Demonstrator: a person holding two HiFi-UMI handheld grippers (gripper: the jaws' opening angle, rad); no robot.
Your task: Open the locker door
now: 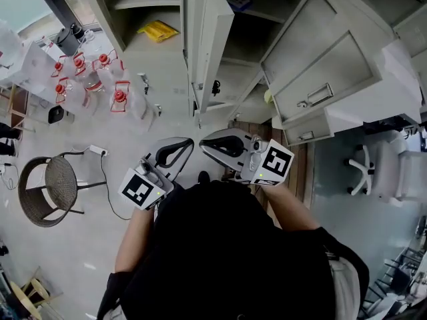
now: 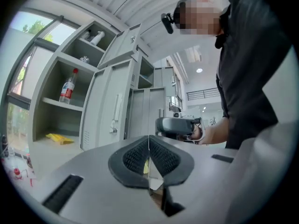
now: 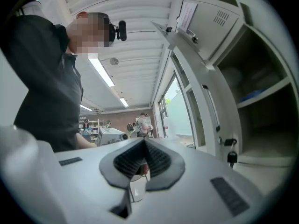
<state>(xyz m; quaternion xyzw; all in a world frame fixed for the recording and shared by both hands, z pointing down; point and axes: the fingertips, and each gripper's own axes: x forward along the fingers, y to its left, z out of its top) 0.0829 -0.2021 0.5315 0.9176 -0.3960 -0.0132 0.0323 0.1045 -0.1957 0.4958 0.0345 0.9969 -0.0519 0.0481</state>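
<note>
Currently both sets of jaws are pressed together and empty: left gripper (image 1: pixel 175 153), right gripper (image 1: pixel 220 145), held near the body. Locker door (image 1: pixel 212 45) stands ajar ahead, well apart. Likely already open; otherwise, reach forward to its edge.

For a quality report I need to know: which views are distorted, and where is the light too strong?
Left gripper view: strong fisheye with black corners; the window is overexposed; the left gripper is sharp. Right gripper view: same fisheye; the ceiling lamp glares. Head view: even light, little blur.
</note>
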